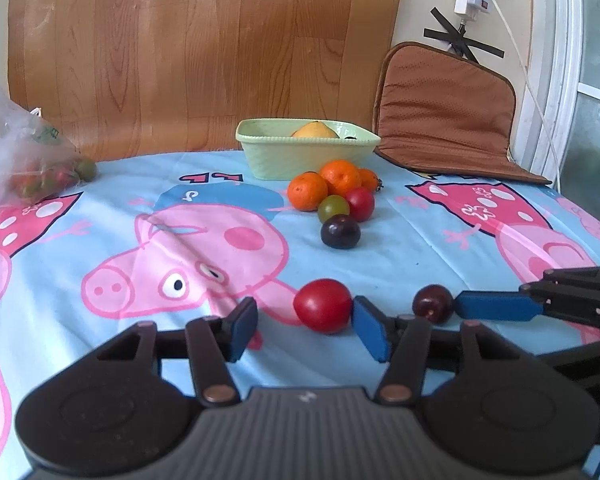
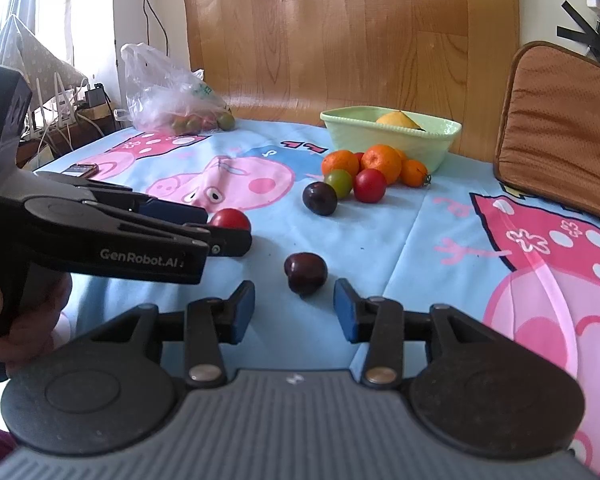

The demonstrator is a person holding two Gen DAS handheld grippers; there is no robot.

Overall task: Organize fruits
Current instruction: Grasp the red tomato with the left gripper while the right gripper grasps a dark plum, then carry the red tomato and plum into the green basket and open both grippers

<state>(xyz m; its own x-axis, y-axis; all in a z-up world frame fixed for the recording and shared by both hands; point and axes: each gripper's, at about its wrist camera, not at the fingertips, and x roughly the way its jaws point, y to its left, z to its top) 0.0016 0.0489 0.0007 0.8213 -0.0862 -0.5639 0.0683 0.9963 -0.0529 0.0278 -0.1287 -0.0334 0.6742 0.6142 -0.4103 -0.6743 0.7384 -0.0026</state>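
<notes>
My left gripper (image 1: 305, 326) is open on the cloth, its right pad touching a red fruit (image 1: 323, 305) that lies between the fingers; the same fruit shows in the right wrist view (image 2: 231, 219). My right gripper (image 2: 294, 312) is open with a dark red cherry-like fruit (image 2: 305, 272) just ahead of its fingertips, also visible from the left (image 1: 433, 303). Farther back lies a pile: oranges (image 1: 341, 176), a green fruit (image 1: 333, 207), a red fruit (image 1: 359, 203) and a dark plum (image 1: 340, 231). A pale green bowl (image 1: 278, 152) behind holds a yellow fruit (image 1: 314, 129).
A plastic bag of small fruits (image 2: 172, 100) lies at the table's back left. A brown cushion (image 2: 560, 120) leans at the back right. A wooden board (image 1: 180, 52) stands behind the table. A phone-like object (image 2: 80, 169) lies near the left edge.
</notes>
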